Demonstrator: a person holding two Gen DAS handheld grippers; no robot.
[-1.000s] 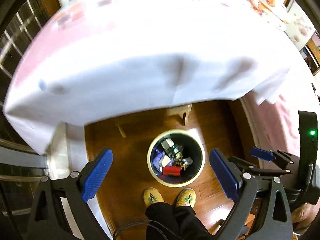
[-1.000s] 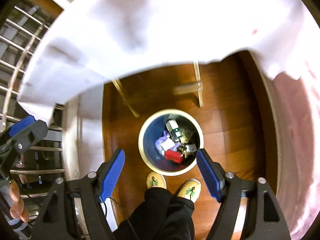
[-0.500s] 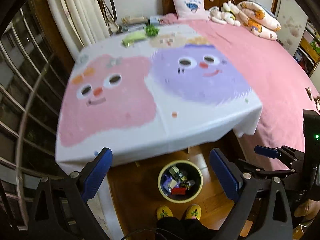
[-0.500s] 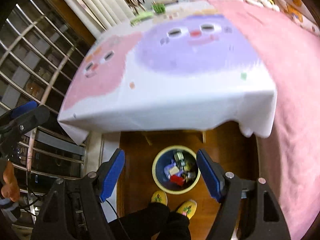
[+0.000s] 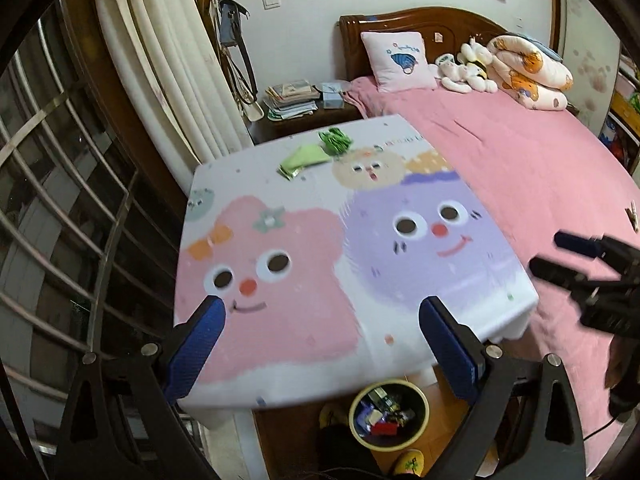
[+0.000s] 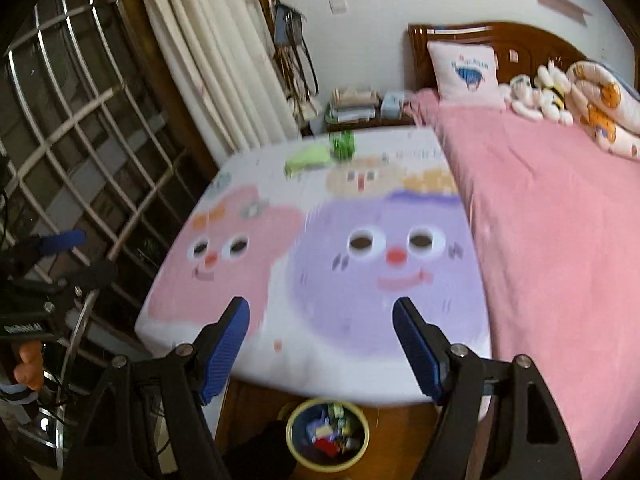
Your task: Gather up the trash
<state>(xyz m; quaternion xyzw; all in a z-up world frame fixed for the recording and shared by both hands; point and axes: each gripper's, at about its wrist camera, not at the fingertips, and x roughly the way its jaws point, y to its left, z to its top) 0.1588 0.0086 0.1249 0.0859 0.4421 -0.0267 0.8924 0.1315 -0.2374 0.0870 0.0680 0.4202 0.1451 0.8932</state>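
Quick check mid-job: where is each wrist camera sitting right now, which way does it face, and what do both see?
Left wrist: on the left gripper, looking across the cartoon tablecloth toward the bed; the right gripper and a slipper show.
Right wrist: on the right gripper, facing the same way; the left gripper and the hand holding it show.
Shared: tablecloth, green wrappers at its far edge, trash bin below, bed.

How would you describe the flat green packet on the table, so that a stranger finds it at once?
Look at the table with the cartoon-face cloth, beside the pink bed. At its far edge, near the nightstand, lie two green things. The flat green packet is the pale, smooth one on the left; its neighbour, the crumpled green wrapper, is darker and bunched up.
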